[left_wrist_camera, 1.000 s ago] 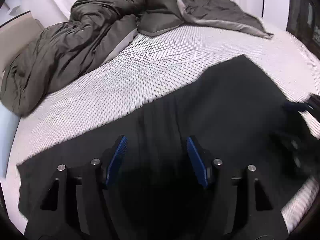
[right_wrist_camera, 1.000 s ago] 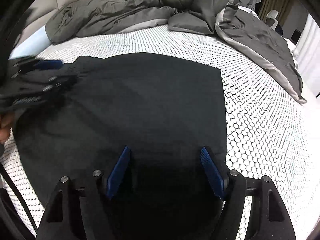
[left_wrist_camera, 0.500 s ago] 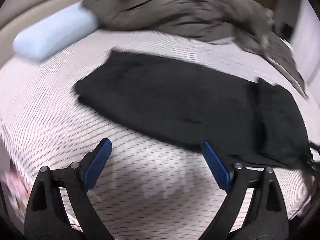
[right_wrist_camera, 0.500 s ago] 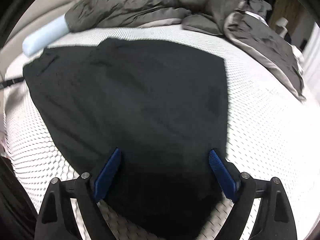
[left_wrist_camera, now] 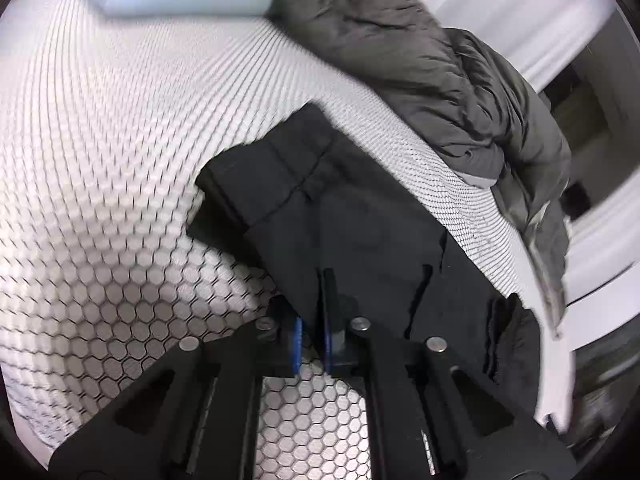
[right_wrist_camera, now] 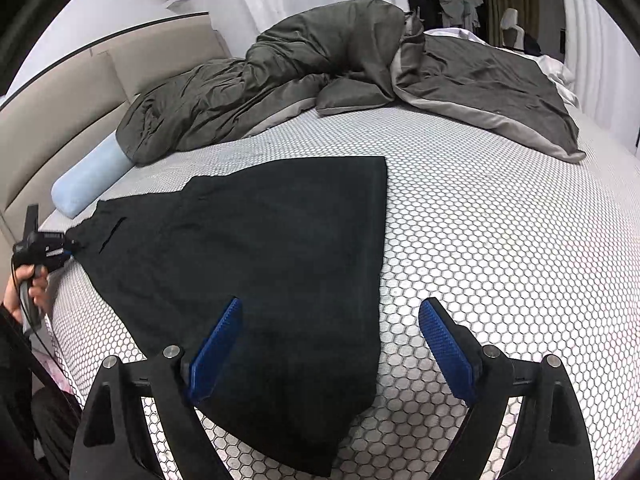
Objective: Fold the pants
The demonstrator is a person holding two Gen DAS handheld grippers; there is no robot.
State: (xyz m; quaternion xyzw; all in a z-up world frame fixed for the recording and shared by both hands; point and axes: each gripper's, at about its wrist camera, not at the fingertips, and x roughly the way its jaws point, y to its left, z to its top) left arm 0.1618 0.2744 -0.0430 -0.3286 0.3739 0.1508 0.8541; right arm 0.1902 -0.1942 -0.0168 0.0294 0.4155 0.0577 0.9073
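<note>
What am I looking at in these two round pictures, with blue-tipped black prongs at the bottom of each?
There is no robot arm: a person holds a two-finger gripper in each hand, and each carries a fisheye camera looking along its fingers. One picture comes from the left gripper, the other from the right gripper. Black pants lie flat on a mattress with a honeycomb pattern, beside a grey duvet and a pale blue bolster. The left gripper is shut on the pants at their waistband end; you can also see it from the right camera, far left, with the person's hand on it. The right gripper is open over the other end, holding nothing.
</note>
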